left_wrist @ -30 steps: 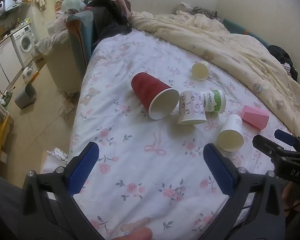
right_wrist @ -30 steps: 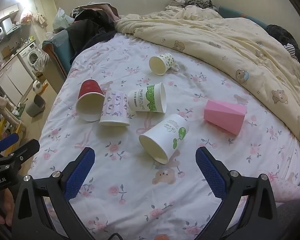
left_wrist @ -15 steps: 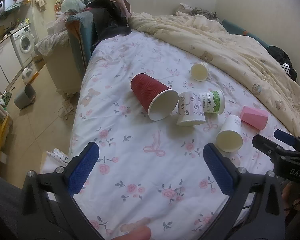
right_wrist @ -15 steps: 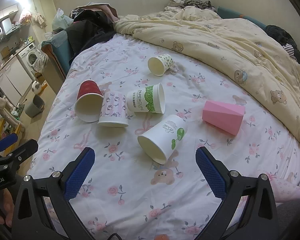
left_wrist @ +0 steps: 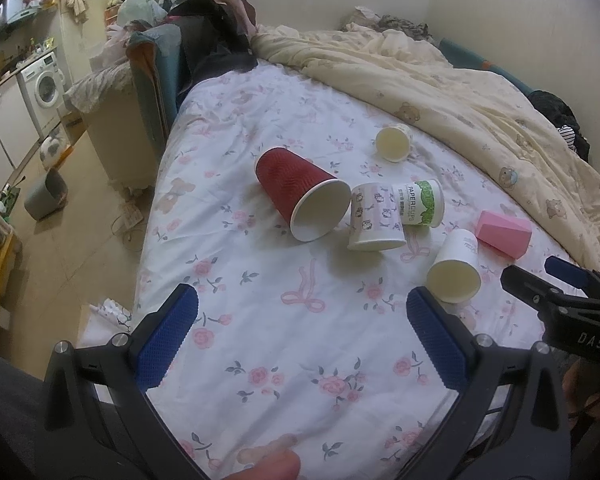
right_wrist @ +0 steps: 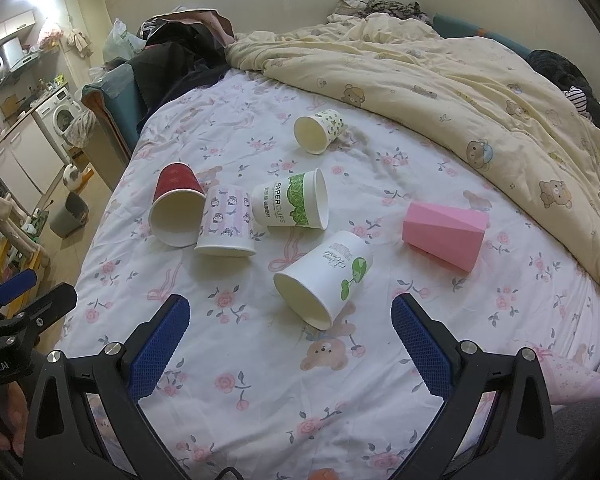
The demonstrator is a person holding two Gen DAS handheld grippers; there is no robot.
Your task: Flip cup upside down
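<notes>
Six cups lie on the bed beyond both wide-open tools.

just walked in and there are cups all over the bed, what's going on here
A person holds a two-finger gripper in each hand above the bed. Both the left gripper and the right gripper are open and hold nothing. Five paper cups lie on their sides, none flipped yet: a red cup, a pink-patterned cup, a green-printed cup, a white cup with a green plant nearest the right gripper, and a small cup farther back. A pink faceted cup lies apart.
</notes>
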